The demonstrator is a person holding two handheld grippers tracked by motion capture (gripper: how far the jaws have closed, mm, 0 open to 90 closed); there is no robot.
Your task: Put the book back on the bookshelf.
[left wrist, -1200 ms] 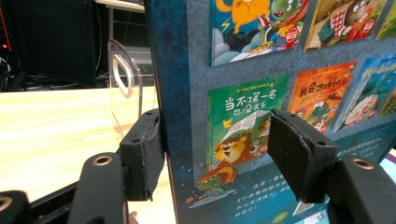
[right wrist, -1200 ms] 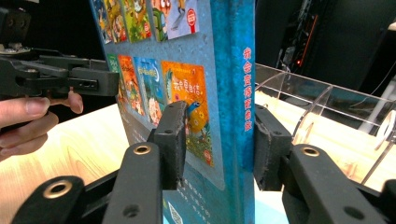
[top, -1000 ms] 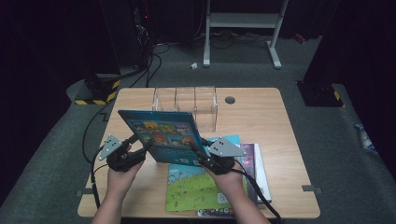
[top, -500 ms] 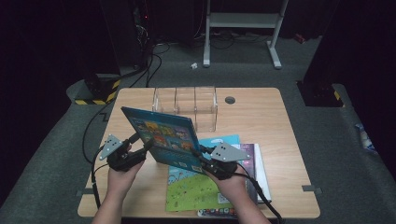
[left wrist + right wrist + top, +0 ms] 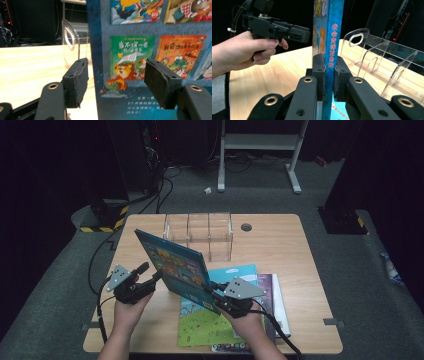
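Book (image 5: 172, 266): upright above the table (image 5: 280, 245) before the rack (image 5: 200, 234), your right gripper (image 5: 329, 75) has just clamped on its spine, left gripper (image 5: 116, 83) gaping beside the cover — ready to slot.

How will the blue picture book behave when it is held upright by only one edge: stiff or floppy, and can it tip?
The blue picture book looks stiff: it stands flat, without sagging, while the right tongs pinch only its spine edge. It is tall above that narrow grip, so it may swing or tip. Its glossy cover could slip.
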